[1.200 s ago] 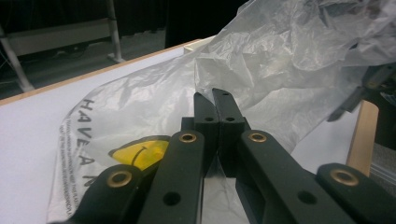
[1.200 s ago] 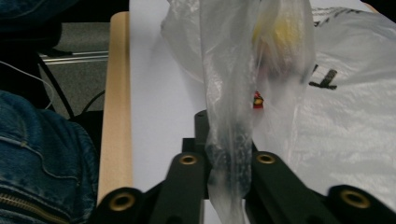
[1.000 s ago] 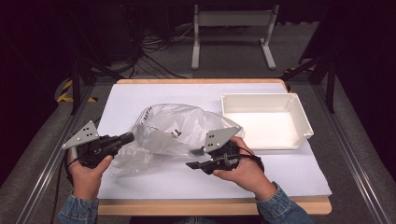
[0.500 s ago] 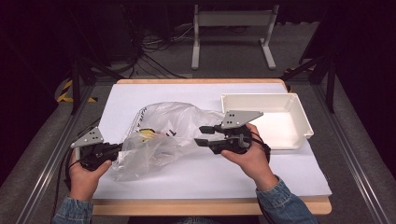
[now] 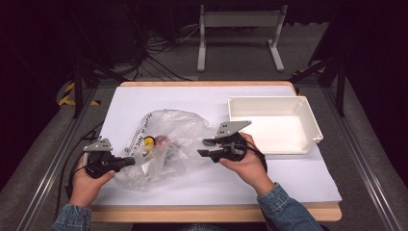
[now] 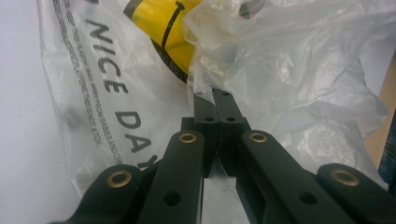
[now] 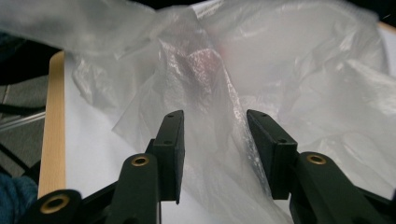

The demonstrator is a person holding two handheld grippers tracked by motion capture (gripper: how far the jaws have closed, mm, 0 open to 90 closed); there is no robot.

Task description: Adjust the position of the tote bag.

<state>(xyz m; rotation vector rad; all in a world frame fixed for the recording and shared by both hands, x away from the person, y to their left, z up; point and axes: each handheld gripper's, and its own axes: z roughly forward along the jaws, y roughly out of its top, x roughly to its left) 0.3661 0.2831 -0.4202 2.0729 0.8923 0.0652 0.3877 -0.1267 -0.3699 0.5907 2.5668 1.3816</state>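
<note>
A crumpled clear plastic bag [image 5: 180, 144] with black lettering lies on the white-covered table [image 5: 298, 178]. A yellow item [image 5: 149, 141] and a pink item [image 5: 163, 140] show through it. My left gripper [image 5: 131, 161] is shut on the bag's left edge; in the left gripper view the jaws [image 6: 212, 95] pinch the film of the bag [image 6: 289, 70] just below the yellow item [image 6: 163, 23]. My right gripper [image 5: 204, 147] stands open at the bag's right side. Its jaws have just been closing slightly. In the right gripper view [image 7: 215, 123] a fold of the bag [image 7: 280, 60] lies between them, unpressed.
A white rectangular tray [image 5: 269, 100] sits at the back right of the table, right of my right hand. The wooden table edge [image 5: 211, 212] runs along the front. Cables and a white metal stand [image 5: 238, 21] lie on the floor beyond the table.
My left gripper has sunk toward the table with the bag's edge in it. The right gripper lifted off the bag's front, then came down at its right side. The bag has flattened.
</note>
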